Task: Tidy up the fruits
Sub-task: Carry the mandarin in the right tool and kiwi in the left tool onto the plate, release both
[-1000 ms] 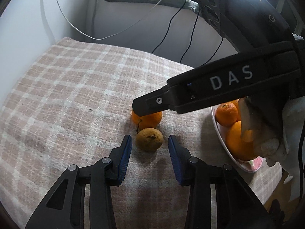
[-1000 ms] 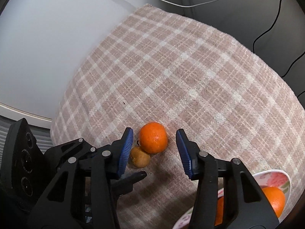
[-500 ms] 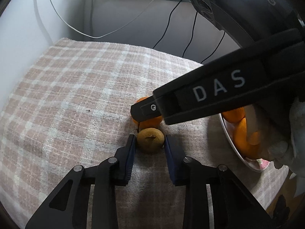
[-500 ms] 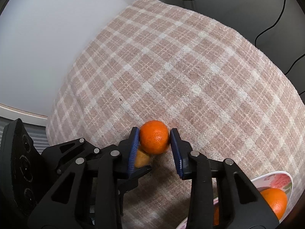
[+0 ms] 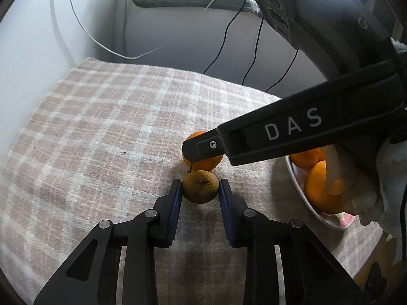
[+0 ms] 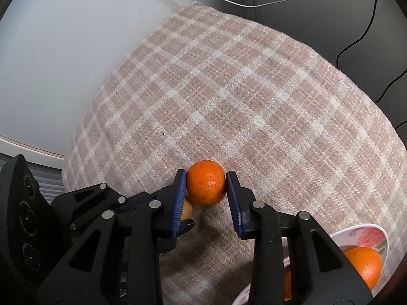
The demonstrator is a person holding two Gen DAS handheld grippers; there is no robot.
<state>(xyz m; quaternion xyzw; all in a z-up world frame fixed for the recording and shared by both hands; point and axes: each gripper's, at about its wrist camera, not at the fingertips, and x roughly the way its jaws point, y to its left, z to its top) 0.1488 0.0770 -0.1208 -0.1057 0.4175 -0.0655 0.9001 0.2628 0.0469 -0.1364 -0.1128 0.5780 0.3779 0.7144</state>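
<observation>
Orange fruit already fills part of the flowered bowl (image 6: 376,236), which sits off to the right of the right gripper (image 6: 206,190); at least two oranges (image 5: 320,190) lie in it. Two fruits are left on the checked cloth (image 5: 101,127), touching each other, and both are now clamped. The right gripper is closed on the tangerine (image 6: 206,186), its blue pads pressing either side. The left gripper (image 5: 200,193) is closed on the dull brownish-yellow fruit (image 5: 200,186), which lies just nearer to it than the tangerine. Neither fruit looks lifted yet; both seem to rest on the cloth. By my reading, what remains is to raise them and carry them to the bowl.

A second ago both pairs of jaws stood wide, with the fruits loose between them and clear gaps beside the pads. Since then both have closed in, and those gaps are gone. Both fruits sit where they were.
</observation>
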